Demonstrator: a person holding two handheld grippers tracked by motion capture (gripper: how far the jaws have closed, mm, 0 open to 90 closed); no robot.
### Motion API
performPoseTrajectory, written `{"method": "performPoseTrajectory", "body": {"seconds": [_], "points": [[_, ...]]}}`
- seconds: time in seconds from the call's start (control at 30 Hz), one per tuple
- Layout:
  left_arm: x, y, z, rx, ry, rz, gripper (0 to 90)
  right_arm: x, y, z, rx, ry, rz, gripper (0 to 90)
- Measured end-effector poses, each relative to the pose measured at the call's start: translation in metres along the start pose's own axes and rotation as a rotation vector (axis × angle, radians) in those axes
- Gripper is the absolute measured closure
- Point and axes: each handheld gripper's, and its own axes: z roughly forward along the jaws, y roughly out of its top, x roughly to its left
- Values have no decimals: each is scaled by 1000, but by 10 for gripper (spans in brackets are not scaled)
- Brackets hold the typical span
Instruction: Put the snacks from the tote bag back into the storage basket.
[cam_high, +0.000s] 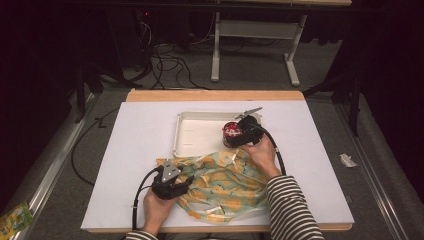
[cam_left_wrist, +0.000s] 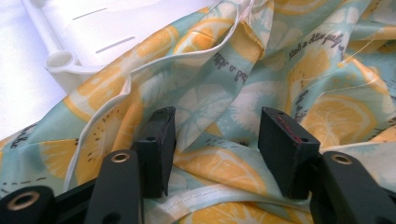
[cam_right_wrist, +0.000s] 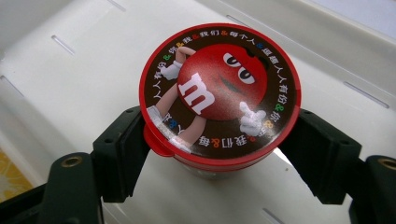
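Over the right end of the white tray (cam_high: 200, 131), the right gripper (cam_high: 239, 136) has its jaws closed on a red candy tub (cam_right_wrist: 219, 93), held upright just above the tray floor. Near the desk's front edge, the left gripper (cam_left_wrist: 215, 140) rests on the lemon-print cloth (cam_high: 222, 185), jaws standing open with loose fabric between them

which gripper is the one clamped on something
The right gripper: its jaws press both sides of the red-lidded candy tub over the white tray. The left gripper gapes over lemon-print cloth.
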Motion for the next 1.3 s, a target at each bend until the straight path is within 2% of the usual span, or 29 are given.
{"method": "performPoseTrajectory", "body": {"seconds": [0.27, 0.57, 0.63, 0.8, 1.0, 1.3], "points": [[0, 0, 0, 0, -1, 0, 471, -1, 0, 7, 14, -17, -5, 257], [0, 0, 0, 0, -1, 1, 471, -4, 0, 10, -6, -28, -5, 258], [0, 0, 0, 0, -1, 0, 471, -3, 0, 11, 8, -32, -11, 258], [0, 0, 0, 0, 0, 0, 471, -4, 0, 13, 2, -38, 0, 258], [0, 0, 0, 2, 1, 1, 471, -6, 0, 15, 7, -44, -14, 260], [0, 0, 0, 0, 1, -6, 468, -7, -1, 16, 8, -52, -9, 260]]}}
